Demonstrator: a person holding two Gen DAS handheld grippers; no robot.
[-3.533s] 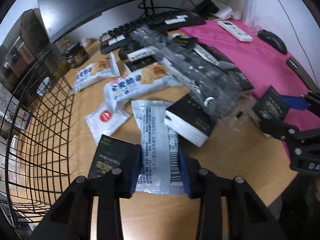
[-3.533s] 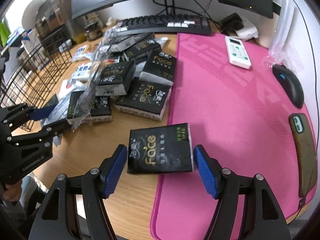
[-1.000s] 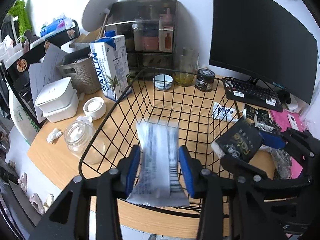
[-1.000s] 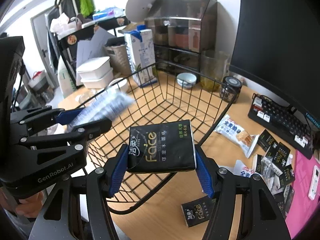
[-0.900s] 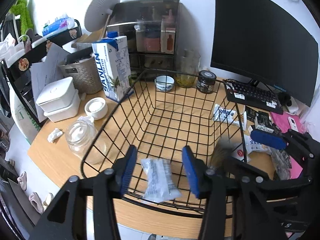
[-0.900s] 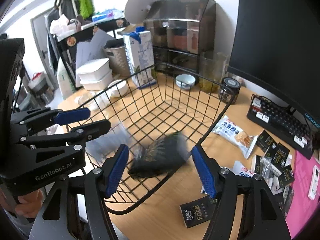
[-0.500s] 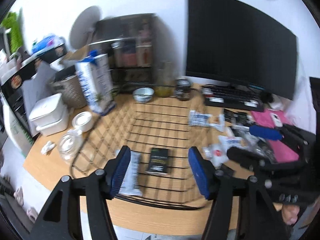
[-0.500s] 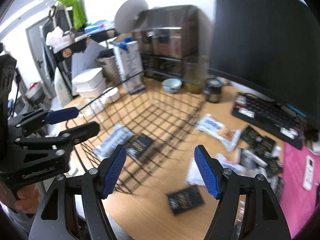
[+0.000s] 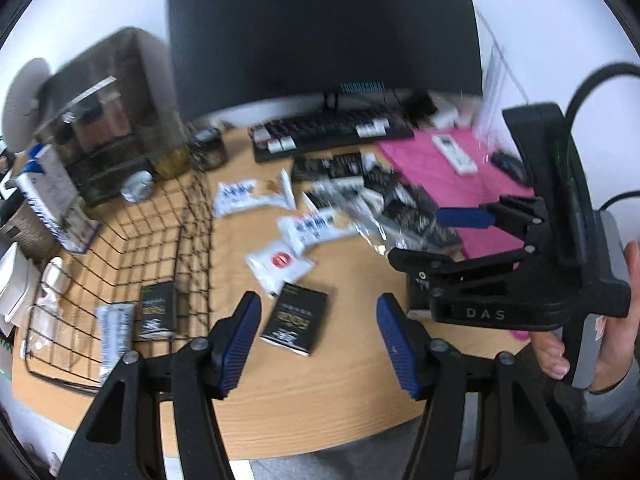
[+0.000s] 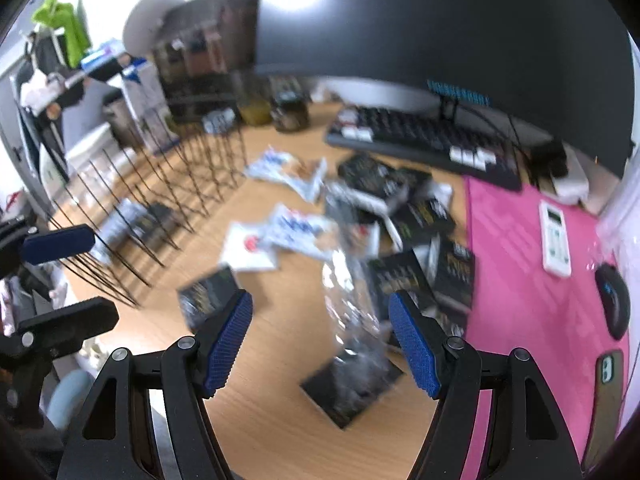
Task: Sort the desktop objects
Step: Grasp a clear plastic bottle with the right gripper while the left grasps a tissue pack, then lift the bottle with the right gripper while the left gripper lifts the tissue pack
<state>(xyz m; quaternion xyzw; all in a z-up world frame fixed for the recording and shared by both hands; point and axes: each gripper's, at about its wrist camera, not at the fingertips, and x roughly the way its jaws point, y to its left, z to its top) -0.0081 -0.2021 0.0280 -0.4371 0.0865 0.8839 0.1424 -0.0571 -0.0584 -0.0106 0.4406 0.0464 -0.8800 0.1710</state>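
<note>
Two items, a white snack packet (image 9: 115, 332) and a black tissue pack (image 9: 157, 312), lie in your wire basket (image 9: 192, 216), while both your left gripper (image 9: 316, 340) and right gripper (image 10: 320, 340) gape empty above the many packs (image 9: 295, 322) left on the desk (image 9: 320, 408).

Bare wooden desk (image 9: 320, 396) runs along the near edge, open to a hand or gripper apart from one black tissue pack (image 9: 294, 322) lying alone there and a second black pack (image 10: 352, 390) under crinkled clear wrap (image 10: 354, 312). Farther back a dense heap of snack packets (image 9: 316, 228) and black packs fills the middle, hemmed by the wire basket (image 9: 192, 216) on the left, whose upright mesh wall blocks sideways entry, and by the keyboard (image 9: 332, 132) and monitor (image 9: 320, 32) behind. The pink mat (image 10: 516, 280) looks mostly free, though blur makes this uncertain, with only a remote (image 10: 554, 238), a mouse (image 10: 612, 300) and a phone (image 10: 604, 400) along its far and right edges.
</note>
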